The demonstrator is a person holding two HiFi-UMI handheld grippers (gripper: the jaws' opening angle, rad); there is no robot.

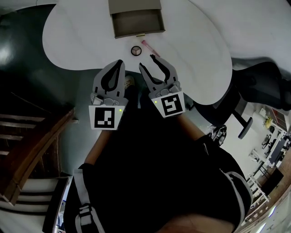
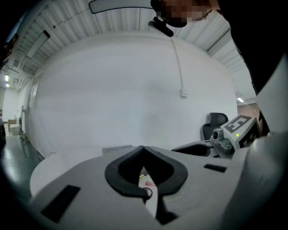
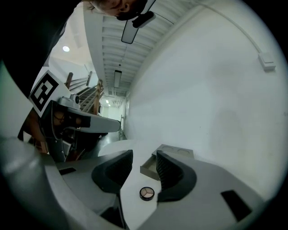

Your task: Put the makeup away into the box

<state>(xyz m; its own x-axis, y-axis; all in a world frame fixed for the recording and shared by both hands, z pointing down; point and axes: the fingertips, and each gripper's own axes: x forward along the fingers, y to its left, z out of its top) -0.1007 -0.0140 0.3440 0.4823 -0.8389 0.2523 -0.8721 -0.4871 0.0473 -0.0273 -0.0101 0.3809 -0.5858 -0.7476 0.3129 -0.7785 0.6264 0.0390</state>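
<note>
A person stands at a white bench [image 1: 191, 45] and holds two tools out over its near edge. The left hand-held gripper [image 1: 120, 62] is closed, its two tips touch each other, and nothing is caught in it. The right hand-held gripper [image 1: 147, 62] sits just beside it with its jaws apart, and they hold nothing. Each one has a cube with black and white squares at the back. A little round eyeshadow case [image 1: 136, 50] lies flat on the bench just past the tips of the two grippers. In the right gripper view the case [image 3: 146, 193] shows in the gap between the open jaws, but they do not touch it. A pink makeup tube [image 1: 148, 46] lies just to the right of the case, slanted, and apart from it. Behind both, farther across the bench, stands the tan box [image 1: 134, 5]. Its drawer [image 1: 138, 34] is pulled out toward the makeup. No makeup lies in the drawer.
</note>
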